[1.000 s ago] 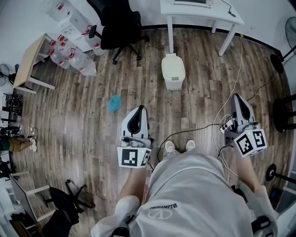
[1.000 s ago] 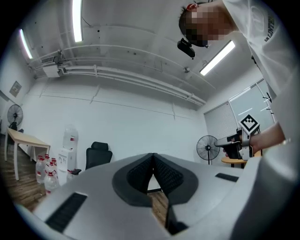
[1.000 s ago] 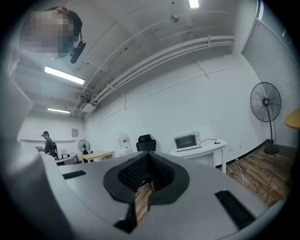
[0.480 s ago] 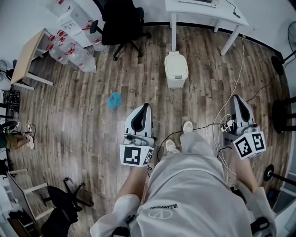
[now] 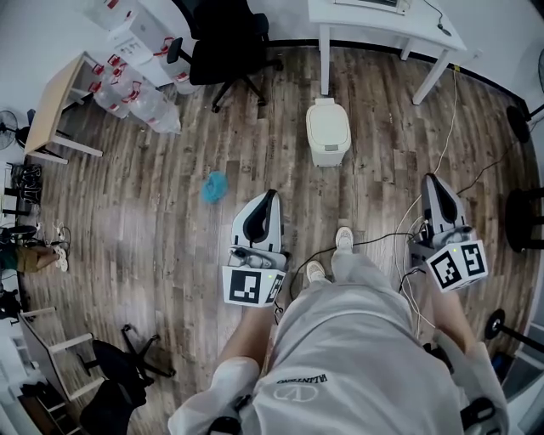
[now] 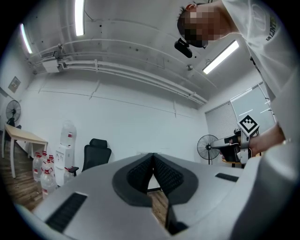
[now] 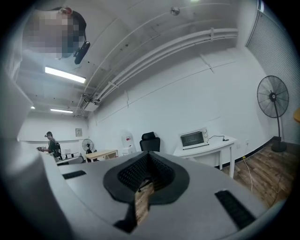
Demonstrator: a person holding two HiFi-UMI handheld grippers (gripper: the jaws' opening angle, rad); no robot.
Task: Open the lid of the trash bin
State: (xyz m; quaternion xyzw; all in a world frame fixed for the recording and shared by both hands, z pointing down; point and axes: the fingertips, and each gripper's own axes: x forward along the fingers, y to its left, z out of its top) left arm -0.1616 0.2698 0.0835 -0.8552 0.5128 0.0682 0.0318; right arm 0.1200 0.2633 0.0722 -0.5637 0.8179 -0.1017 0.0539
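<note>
While the person stands on the wood floor (image 5: 127, 212), the cream trash bin (image 5: 327, 132) sits ahead of their feet with its lid down, well apart from both grippers. The left gripper (image 5: 269, 197) and right gripper (image 5: 430, 180) each have jaws pressed together on nothing. Behind the bin, the white desk (image 5: 374, 21) is cut off by the top edge.

Bright, even light from ceiling tube lights (image 6: 78, 16) leaves only faint shadows on the wooden floor (image 5: 153, 212), every view bows at its edges, both gripper views have black corners, and the left gripper (image 6: 152, 157) and right gripper (image 7: 147, 157) look soft up close.
</note>
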